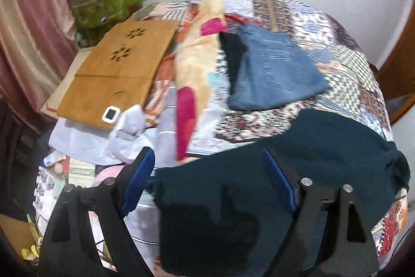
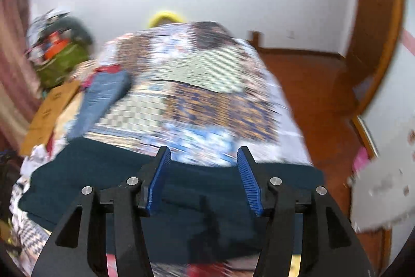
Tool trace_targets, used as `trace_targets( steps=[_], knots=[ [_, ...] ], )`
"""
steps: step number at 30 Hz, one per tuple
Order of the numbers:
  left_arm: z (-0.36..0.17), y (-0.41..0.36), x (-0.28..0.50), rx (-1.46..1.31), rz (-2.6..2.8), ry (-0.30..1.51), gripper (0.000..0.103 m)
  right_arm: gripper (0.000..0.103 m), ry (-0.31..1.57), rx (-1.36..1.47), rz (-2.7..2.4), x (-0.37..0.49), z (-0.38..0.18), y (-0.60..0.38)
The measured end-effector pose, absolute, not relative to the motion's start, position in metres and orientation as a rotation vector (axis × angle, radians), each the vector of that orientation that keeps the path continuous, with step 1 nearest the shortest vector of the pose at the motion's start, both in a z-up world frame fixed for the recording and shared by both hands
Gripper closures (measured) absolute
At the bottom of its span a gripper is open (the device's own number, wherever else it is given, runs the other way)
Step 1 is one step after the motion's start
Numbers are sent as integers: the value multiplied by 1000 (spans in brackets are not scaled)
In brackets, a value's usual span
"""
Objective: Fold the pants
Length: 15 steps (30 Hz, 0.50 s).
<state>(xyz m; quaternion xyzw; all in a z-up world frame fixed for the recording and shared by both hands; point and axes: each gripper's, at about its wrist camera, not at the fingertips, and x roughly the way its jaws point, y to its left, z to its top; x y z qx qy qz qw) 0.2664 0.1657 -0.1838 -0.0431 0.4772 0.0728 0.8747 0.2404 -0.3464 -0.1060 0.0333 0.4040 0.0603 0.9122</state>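
Dark teal pants (image 1: 298, 162) lie spread across the near end of a bed with a patchwork quilt (image 1: 345, 61). My left gripper (image 1: 210, 160) is open and hovers above the pants' left edge, holding nothing. In the right wrist view the same pants (image 2: 85, 173) lie across the bed's near edge, and my right gripper (image 2: 203, 160) is open just above them, empty. That view is blurred by motion.
Folded blue jeans (image 1: 272, 69) lie further up the quilt, also in the right wrist view (image 2: 103, 98). A brown wooden lap board (image 1: 116, 69) with a small white device (image 1: 111, 114) sits at left, above white cloth (image 1: 103, 139). A cluttered green bag (image 1: 103, 1) stands behind. Wooden floor (image 2: 311, 85) lies at right.
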Motion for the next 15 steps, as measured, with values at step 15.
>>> trace_targets(
  steps=[15],
  knots=[
    [-291,228,280,-183,147,1193,19,53,1043,-123,530,338,-171,-146]
  ],
)
